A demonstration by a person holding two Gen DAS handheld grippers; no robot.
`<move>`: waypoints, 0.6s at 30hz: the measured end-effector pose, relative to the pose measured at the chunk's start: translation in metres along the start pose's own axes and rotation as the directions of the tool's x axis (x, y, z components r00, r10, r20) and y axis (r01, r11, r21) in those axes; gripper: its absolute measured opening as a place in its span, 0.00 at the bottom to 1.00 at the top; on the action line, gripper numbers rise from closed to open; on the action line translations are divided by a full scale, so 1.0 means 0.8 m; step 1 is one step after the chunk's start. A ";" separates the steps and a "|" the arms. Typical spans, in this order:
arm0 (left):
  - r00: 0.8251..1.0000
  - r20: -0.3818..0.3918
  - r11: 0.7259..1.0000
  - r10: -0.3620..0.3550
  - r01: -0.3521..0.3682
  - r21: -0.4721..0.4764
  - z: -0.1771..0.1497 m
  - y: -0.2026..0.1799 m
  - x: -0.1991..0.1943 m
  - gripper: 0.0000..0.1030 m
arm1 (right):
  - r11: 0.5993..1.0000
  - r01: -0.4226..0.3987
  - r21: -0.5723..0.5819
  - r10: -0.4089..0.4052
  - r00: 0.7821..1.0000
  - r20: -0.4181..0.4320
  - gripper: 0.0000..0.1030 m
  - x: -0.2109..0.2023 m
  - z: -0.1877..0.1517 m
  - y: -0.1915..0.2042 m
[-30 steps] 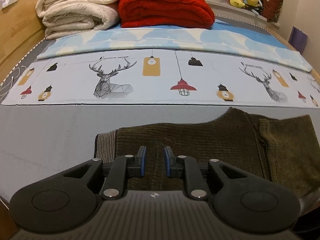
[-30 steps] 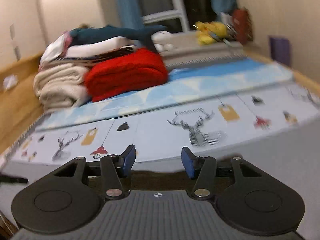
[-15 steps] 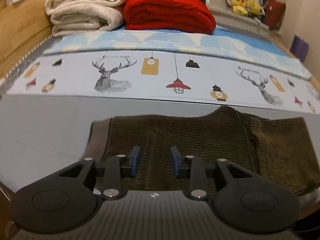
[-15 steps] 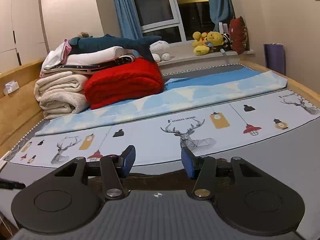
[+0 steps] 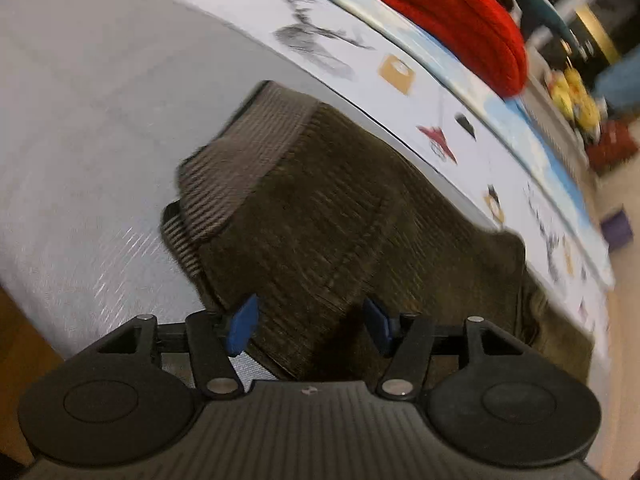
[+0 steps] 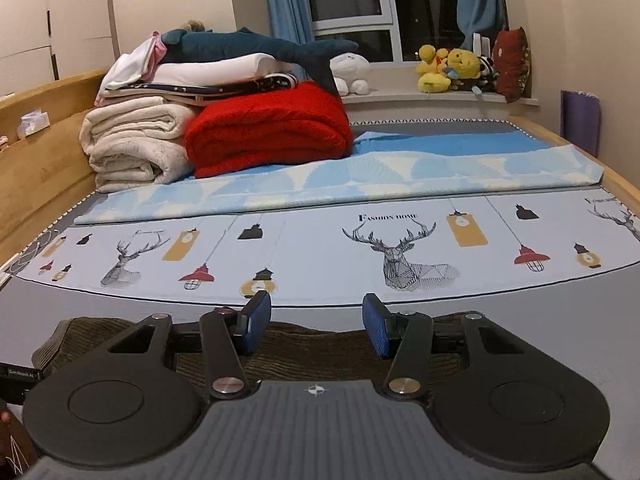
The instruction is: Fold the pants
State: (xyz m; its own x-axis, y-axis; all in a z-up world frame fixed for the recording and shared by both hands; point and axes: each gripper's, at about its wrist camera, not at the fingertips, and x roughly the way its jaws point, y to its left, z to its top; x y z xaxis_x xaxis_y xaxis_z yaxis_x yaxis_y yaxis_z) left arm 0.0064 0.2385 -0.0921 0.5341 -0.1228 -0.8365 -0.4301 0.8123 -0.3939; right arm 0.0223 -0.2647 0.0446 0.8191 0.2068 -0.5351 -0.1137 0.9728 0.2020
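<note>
Dark olive corduroy pants (image 5: 352,216) lie folded flat on the grey bed sheet (image 5: 80,100), with a ribbed grey-brown waistband (image 5: 244,152) at the left end. My left gripper (image 5: 310,322) is open, tilted, and hovers low over the pants' near edge close to the waistband end. In the right wrist view the pants (image 6: 308,344) show as a strip under my right gripper (image 6: 316,322), which is open and empty above their near edge.
A deer-and-lantern print sheet (image 6: 320,248) lies beyond the pants. A red blanket (image 6: 268,132), cream blankets (image 6: 136,140) and a shark plush (image 6: 256,46) are stacked at the back. A wooden bed rail (image 6: 40,152) runs along the left.
My left gripper has opened wide, tilted, and moved left and closer toward the waistband end of the pants. My right gripper has stayed open and dropped slightly.
</note>
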 end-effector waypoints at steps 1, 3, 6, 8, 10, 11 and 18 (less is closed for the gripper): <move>1.000 0.014 0.999 -0.004 0.005 -0.041 -0.001 0.005 -0.007 0.62 | 1.000 0.002 -0.002 -0.002 1.000 0.000 0.51 0.001 0.001 -0.002; 0.998 0.063 0.997 0.003 0.002 -0.078 -0.008 0.011 -0.024 0.63 | 1.000 0.009 -0.010 -0.009 1.000 0.003 0.51 0.002 0.003 -0.007; 0.985 0.151 0.993 0.079 -0.065 -0.098 -0.008 0.019 -0.047 0.65 | 1.000 0.017 0.001 -0.017 1.000 0.000 0.51 0.005 0.004 -0.020; 0.984 0.142 0.985 0.108 -0.087 -0.148 -0.003 0.032 -0.046 0.69 | 0.999 0.022 0.035 -0.022 1.000 -0.004 0.51 0.006 0.006 -0.031; 0.992 0.079 0.970 0.096 -0.075 -0.230 0.000 0.049 -0.031 0.71 | 0.997 0.015 0.072 -0.015 1.000 -0.009 0.51 0.006 0.006 -0.039; 0.996 0.043 0.963 0.076 -0.062 -0.261 0.000 0.057 -0.021 0.71 | 0.996 0.011 0.084 -0.010 1.000 -0.009 0.51 0.004 0.006 -0.042; 0.982 0.132 0.985 0.133 -0.116 -0.131 0.003 0.021 -0.008 0.30 | 0.990 0.023 0.140 -0.024 1.000 0.000 0.51 -0.009 0.004 -0.069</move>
State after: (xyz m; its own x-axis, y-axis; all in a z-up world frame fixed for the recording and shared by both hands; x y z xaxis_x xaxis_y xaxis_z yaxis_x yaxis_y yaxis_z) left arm -0.0026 0.2545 -0.0924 0.5637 0.0628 -0.8236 -0.5806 0.7393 -0.3410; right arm 0.0243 -0.3206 0.0402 0.8213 0.1839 -0.5401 -0.0146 0.9531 0.3022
